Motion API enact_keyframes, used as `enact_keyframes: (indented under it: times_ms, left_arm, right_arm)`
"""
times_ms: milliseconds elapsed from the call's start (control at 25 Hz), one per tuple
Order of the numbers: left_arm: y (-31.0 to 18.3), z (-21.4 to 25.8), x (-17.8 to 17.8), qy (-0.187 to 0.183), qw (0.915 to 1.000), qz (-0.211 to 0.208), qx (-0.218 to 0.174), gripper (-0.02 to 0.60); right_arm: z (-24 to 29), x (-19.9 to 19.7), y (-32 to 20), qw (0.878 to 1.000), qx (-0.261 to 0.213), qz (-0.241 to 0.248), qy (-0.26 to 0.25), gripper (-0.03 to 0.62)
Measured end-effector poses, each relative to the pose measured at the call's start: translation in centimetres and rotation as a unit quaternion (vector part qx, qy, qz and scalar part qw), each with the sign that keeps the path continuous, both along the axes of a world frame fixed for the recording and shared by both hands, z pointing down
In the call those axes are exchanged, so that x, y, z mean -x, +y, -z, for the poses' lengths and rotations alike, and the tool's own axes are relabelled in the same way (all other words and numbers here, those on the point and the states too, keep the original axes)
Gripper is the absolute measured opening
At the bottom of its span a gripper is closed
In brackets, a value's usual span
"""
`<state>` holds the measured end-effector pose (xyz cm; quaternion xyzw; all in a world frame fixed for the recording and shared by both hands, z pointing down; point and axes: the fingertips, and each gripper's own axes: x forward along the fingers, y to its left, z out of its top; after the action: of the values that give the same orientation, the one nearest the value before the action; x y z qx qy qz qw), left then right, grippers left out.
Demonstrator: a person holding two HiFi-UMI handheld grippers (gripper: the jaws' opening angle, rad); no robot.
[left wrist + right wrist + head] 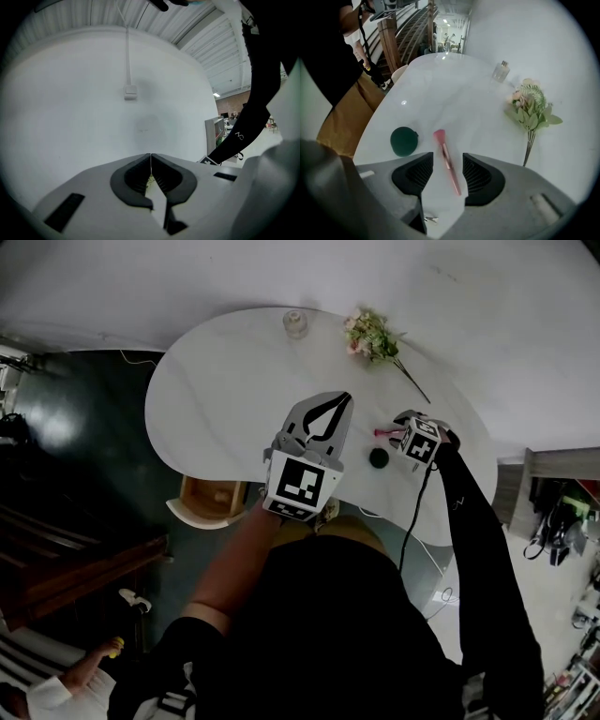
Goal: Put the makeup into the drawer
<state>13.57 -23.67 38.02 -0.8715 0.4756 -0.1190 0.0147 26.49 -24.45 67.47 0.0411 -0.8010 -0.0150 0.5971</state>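
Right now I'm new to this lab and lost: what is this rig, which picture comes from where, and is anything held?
A person holds a two-jaw tool in each hand. One camera looks down from their head; one rides on each tool. On the white table are a pink brush, a dark green sponge, flowers and a small bottle. The left tool is shut and empty. The right tool is open, with the brush between its jaws, not gripped.

In the head view, the right gripper point(407, 427) hides most of the pink makeup brush point(382, 432); only its left end shows.
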Motion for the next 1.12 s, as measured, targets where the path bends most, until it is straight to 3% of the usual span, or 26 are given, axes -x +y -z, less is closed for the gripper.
enact_keyframes:
  times_ms: [120,200,240,520,680,880,1120]
  left_arm:
    - [-0.3,0.0,0.0,0.000,1.0000,0.000,0.001,0.009]
    - [-0.4,-0.1,0.1,-0.001,1.0000,-0.001,0.001,0.009]
    - [-0.5,-0.2,0.1,-0.001,1.0000,-0.001,0.002,0.009]
    - [-0.5,-0.1,-0.7,-0.001,0.9999,-0.011,-0.001,0.009]
    - [-0.9,0.3,-0.9,0.002,0.9999,-0.015,-0.006,0.009]
    - [-1.3,0.9,-0.9,-0.005,0.9996,-0.016,-0.022,0.009]
    - [-1.4,1.3,-2.0,-0.046,0.9974,-0.029,-0.048,0.009]
  right_arm:
    - [-0.6,-0.2,0.1,0.999,0.037,-0.034,-0.008,0.181]
    - [-0.6,-0.4,0.2,0.995,0.063,-0.069,-0.018,0.068]
    - [-0.6,-0.5,0.2,0.994,0.066,-0.078,-0.022,0.049]
    - [-0.3,-0.3,0.5,0.993,0.055,-0.094,-0.043,0.049]
    - [2.4,0.7,-1.2,0.984,0.006,-0.143,-0.109,0.049]
    - [10.0,2.4,-3.2,0.934,-0.088,-0.253,-0.238,0.049]
    - [19.0,2.6,-2.5,0.845,-0.187,-0.338,-0.370,0.049]
